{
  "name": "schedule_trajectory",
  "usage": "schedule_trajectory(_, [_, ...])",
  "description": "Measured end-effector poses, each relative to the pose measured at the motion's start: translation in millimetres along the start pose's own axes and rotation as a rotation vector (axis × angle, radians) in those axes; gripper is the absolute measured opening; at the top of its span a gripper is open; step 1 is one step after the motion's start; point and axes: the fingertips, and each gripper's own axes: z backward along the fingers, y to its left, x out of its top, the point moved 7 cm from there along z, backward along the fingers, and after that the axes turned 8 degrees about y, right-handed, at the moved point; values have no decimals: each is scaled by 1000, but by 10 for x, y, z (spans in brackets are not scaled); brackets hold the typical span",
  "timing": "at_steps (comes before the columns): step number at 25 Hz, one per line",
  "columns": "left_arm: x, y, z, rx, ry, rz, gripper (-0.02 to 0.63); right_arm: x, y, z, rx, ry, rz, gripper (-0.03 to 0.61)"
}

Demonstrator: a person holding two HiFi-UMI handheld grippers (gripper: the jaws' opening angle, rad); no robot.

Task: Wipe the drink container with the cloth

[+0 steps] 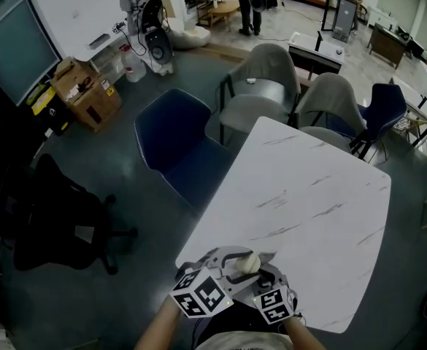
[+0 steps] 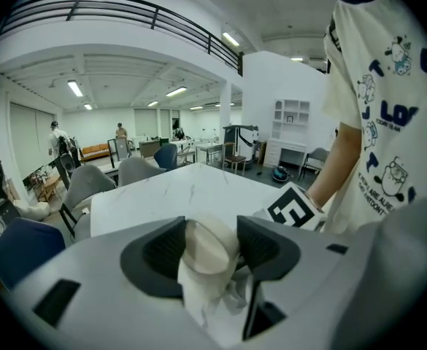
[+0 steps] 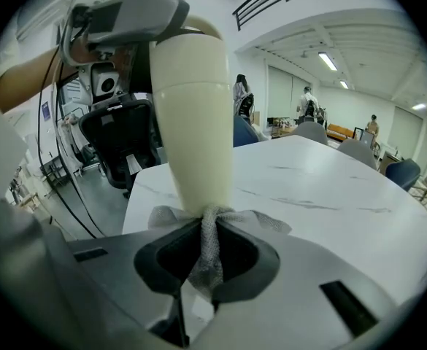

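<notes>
The left tool (image 2: 212,248) is clamped across the cream drink container (image 3: 193,122), held up at the near corner of the marble worktop (image 3: 330,188). The right tool (image 3: 207,257) is pinched shut on a bunched mesh cloth (image 3: 266,223) that touches the container's narrow end. The container looks stiff, smooth and light, probably slippery, so gripping across its body suits; the cloth is limp. I see no label on it. Grey chairs (image 1: 264,86) stand beyond.
</notes>
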Motion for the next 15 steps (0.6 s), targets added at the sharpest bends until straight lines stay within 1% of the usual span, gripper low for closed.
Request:
schedule_trajectory(7, [-22, 2, 9, -20, -7, -19, 225, 161, -12, 237, 5, -50, 8, 57])
schedule_trajectory(11, [-19, -5, 9, -32, -4, -36, 224, 281, -50, 427, 1, -84, 33, 57])
schedule_trajectory(15, [-18, -6, 4, -53, 2, -56, 224, 408, -68, 618, 28, -109, 73, 57])
